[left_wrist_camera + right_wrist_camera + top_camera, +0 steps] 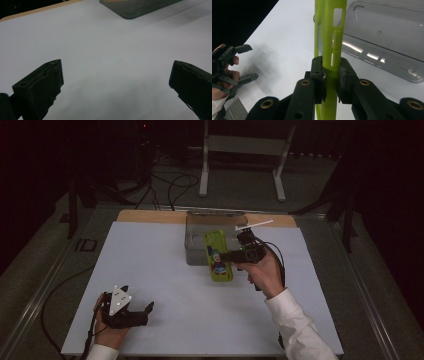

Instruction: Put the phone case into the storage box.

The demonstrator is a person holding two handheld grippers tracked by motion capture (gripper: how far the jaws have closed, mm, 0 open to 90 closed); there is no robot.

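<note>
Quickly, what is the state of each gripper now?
Left gripper: open, holding nothing.
Right gripper: closed on the green phone case.

Premises: a dim lab or test room. Evidence: a white-topped table [150, 270] on a carpeted floor [240, 190], loose black cables [170, 185] at far left, and a grey metal stand [245, 150] beyond.

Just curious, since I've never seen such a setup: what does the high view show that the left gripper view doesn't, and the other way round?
The high view has the green phone case pinched in the right claw, the person's white sleeve and the floor cables. The left gripper view has a close look between the left claw's wide-open jaws, nothing in them. Both show the white table and the clear plastic box.
</note>
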